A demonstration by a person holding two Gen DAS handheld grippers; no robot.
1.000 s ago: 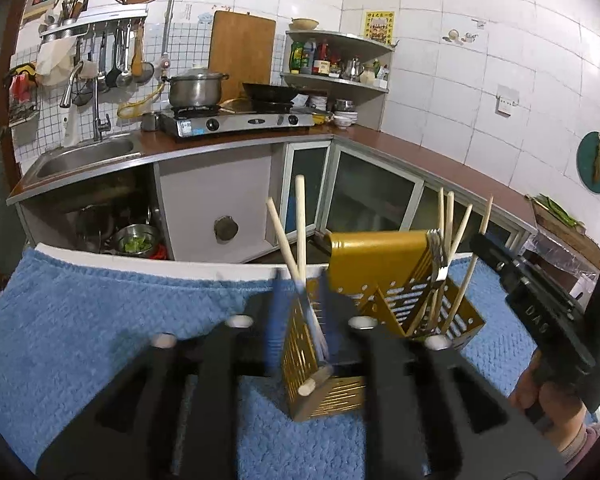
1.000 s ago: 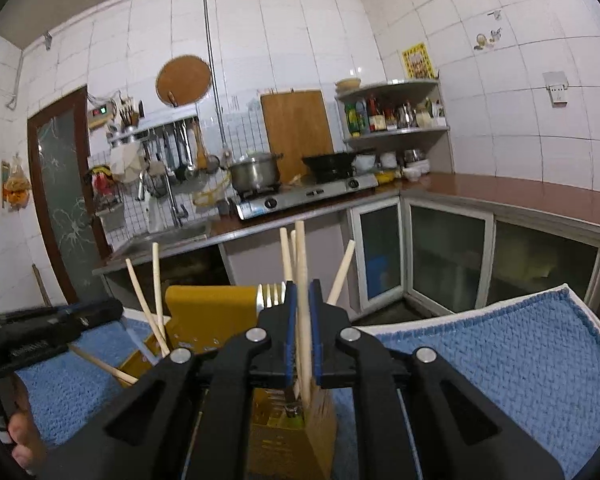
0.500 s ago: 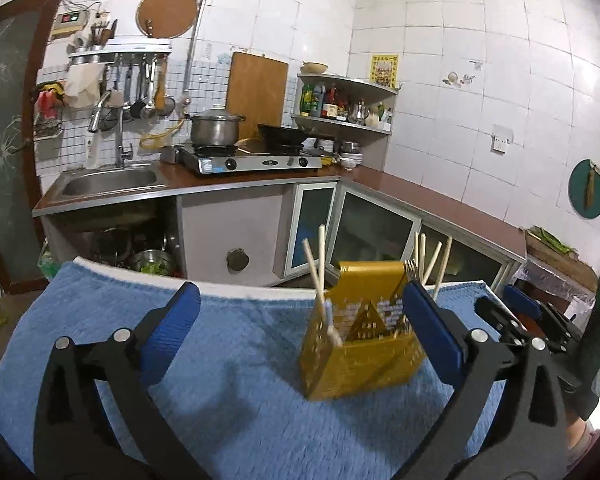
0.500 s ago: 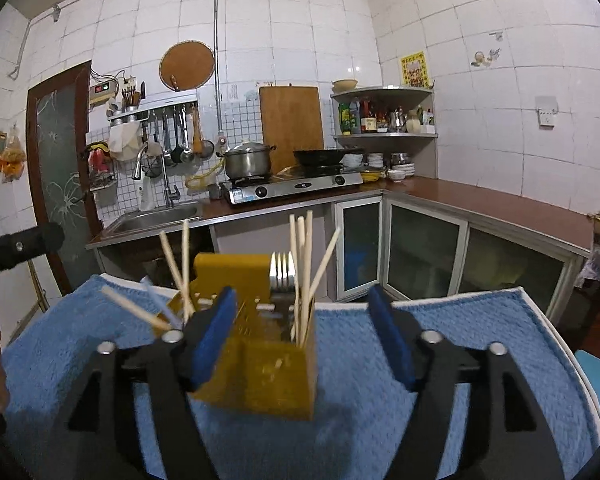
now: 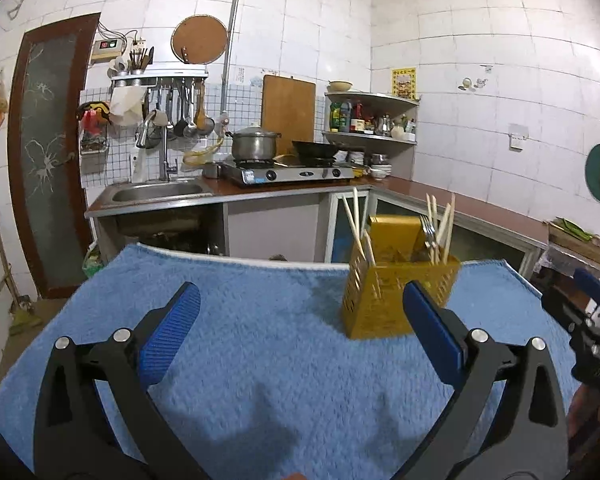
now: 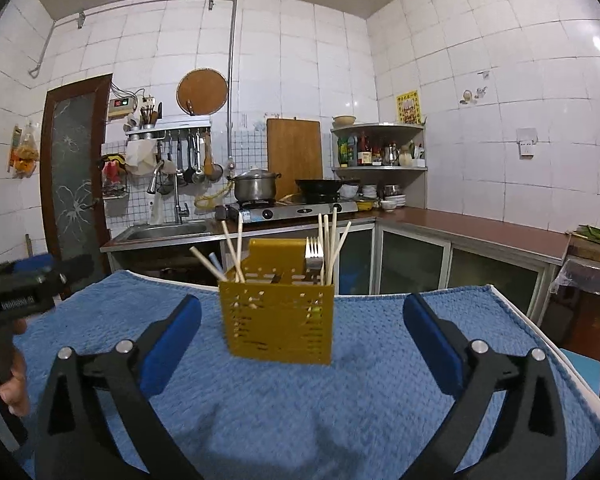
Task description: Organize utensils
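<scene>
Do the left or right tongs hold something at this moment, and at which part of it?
Nothing is held. The left tongs and the right tongs are both open and empty; the chopsticks and fork stand in the yellow holder.

We see the utensil holder (image 6: 278, 320) standing on the towel (image 6: 340, 400), chopsticks (image 6: 232, 248) in its left part, forks (image 6: 314, 254) and more chopsticks in its right.

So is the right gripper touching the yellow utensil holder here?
Apart. In the right wrist view the right gripper is open, and bare blue towel shows between each blue pad and the yellow utensil holder.
</scene>
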